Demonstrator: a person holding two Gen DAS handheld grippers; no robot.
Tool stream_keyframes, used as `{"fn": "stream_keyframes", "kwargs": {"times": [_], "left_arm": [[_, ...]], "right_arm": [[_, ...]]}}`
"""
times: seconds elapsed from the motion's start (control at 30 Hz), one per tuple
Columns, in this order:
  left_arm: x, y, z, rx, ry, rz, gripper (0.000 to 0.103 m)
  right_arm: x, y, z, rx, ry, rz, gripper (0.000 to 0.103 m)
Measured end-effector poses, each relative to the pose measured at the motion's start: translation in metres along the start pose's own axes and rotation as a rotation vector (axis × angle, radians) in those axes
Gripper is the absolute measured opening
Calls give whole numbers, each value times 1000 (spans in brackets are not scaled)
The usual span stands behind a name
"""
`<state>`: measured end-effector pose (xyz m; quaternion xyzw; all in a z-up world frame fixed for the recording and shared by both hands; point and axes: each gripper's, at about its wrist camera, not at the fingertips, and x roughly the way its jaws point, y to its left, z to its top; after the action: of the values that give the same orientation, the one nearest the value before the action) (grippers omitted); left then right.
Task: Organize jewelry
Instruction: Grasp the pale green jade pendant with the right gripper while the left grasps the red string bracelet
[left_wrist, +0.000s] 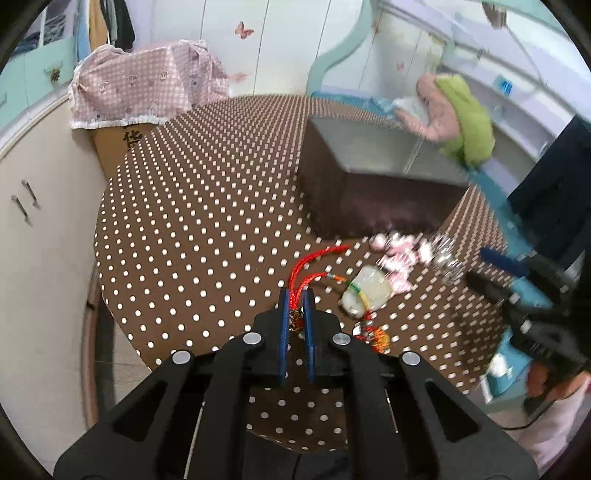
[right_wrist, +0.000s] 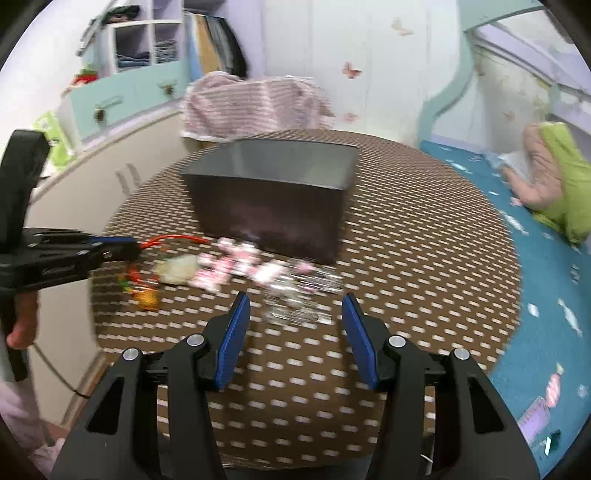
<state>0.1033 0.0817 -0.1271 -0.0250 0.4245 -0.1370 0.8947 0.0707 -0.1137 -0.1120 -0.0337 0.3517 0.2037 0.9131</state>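
Right wrist: dark box (right_wrist: 271, 206) behind jewelry (right_wrist: 258, 273)

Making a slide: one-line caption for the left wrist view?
Left gripper shut on a red cord; pendant and pink beads on the dotted table.

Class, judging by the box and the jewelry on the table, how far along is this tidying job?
Done: nothing visibly boxed; the dark box interior is unseen. In hand: left gripper is shut on the red cord. Left: pink beads and silver piece on the table, right gripper open.
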Motion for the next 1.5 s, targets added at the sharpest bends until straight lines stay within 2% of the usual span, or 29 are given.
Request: {"fn": "stream_keyframes", "kwargs": {"times": [0.17,0.27,0.47,0.67,0.77,0.83,0.9,0.93,0.97,1.03,1.13,1.23,1.33,1.4,1.5], "left_arm": [[-25,9,6,-20,-69,-5,6],[-33,12,3,-29,-80,-1,6],[-32,14,-5,-36,-68,-8,6],[-9,11,-13,-30,-8,-11,7],[0,8,-16,-22,13,27,8],[-1,5,-16,-12,14,21,16],[-2,2,-16,-3,4,65,50],[-4,0,-16,4,-6,109,51],[-5,1,-16,12,-13,124,51],[-4,3,-16,-1,-4,105,51],[-2,12,-17,-28,8,178,51],[-7,19,-17,-41,-5,163,51],[-1,24,-18,-35,18,191,46],[0,23,-18,1,-1,221,27],[2,27,-13,-5,-2,212,7]], "right_arm": [[11,34,13,-95,-4,100,48],[24,55,19,-150,14,140,45],[45,74,20,-196,66,130,45],[51,77,21,-227,61,81,45],[55,82,21,-259,53,50,45],[57,85,20,-277,50,36,45],[59,86,22,-282,50,36,45],[60,86,23,-291,53,39,45],[61,87,24,-299,52,35,45],[64,86,25,-305,52,39,45],[65,81,26,-299,56,46,45],[64,80,25,-303,59,61,45],[63,77,23,-278,57,83,42],[60,78,22,-285,50,82,41],[57,80,20,-298,41,73,41]]}}
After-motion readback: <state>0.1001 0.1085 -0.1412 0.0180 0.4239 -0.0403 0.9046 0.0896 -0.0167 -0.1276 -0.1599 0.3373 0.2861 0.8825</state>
